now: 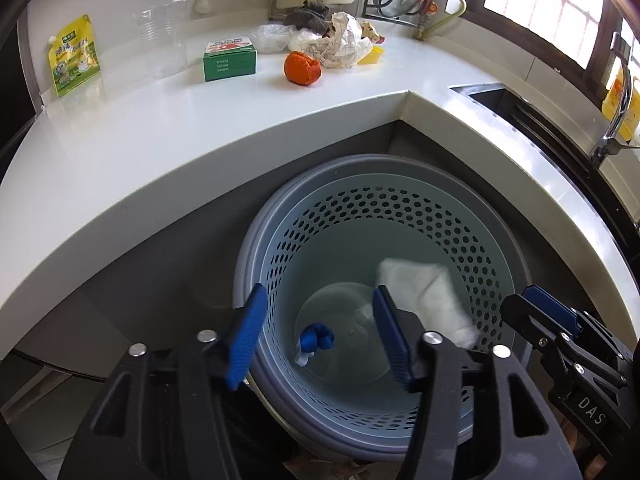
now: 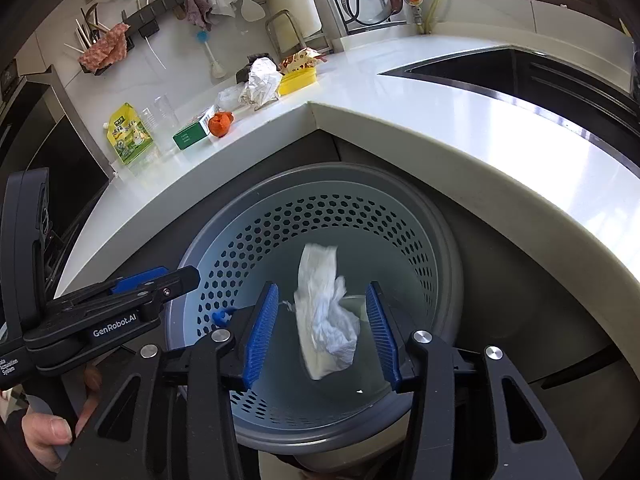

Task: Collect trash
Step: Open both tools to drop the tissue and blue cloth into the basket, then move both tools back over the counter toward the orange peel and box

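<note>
counter (image 1: 160, 128): glossy, smooth white
bin (image 1: 400, 216): matt perforated plastic
tissue (image 2: 324, 312): crumpled white paper
sink (image 2: 500, 68): brushed metal
pads (image 2: 262, 332): ribbed blue

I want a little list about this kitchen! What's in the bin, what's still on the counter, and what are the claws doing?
bin: grey perforated basket below the counter corner
in bin: white tissue, small blue scrap
on counter: orange ball, green box, crumpled paper, yellow pouch
left claw: open, holding nothing, over the bin
right claw: open, tissue between its fingers but not pinched
</note>
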Demonstrator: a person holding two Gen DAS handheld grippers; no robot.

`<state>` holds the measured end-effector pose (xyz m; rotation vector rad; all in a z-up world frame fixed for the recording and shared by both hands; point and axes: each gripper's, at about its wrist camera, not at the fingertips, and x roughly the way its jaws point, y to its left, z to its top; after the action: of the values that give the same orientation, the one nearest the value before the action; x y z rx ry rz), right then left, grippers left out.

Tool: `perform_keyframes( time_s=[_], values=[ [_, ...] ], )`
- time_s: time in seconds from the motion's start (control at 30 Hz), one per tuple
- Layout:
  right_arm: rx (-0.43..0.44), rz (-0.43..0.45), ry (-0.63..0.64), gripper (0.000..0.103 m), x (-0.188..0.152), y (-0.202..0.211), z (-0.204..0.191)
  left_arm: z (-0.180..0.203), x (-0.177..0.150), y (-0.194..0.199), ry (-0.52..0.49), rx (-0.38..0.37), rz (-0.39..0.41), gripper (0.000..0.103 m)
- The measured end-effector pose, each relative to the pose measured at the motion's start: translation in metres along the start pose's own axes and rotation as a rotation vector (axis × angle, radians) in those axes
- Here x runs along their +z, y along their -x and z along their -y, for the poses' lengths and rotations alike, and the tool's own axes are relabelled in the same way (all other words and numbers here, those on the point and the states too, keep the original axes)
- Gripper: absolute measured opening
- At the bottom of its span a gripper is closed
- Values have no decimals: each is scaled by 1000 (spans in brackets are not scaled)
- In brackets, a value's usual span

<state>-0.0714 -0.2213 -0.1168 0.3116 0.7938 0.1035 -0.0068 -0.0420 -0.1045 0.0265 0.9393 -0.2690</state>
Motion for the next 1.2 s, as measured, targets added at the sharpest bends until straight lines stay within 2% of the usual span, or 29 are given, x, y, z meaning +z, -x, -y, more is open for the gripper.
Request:
perform_keyframes(
  time_s=[0.13,0.7,1.2],
  values=[
    [1,5,-2,52,0,1,0,-1,0,1,2,5,-1,58],
    [-4,31,5,61,3,10,-1,-8,4,17,19,4,38,78],
    [-43,86,29,66,8,27,-4,-30,13,52,22,57,154,88]
  ],
)
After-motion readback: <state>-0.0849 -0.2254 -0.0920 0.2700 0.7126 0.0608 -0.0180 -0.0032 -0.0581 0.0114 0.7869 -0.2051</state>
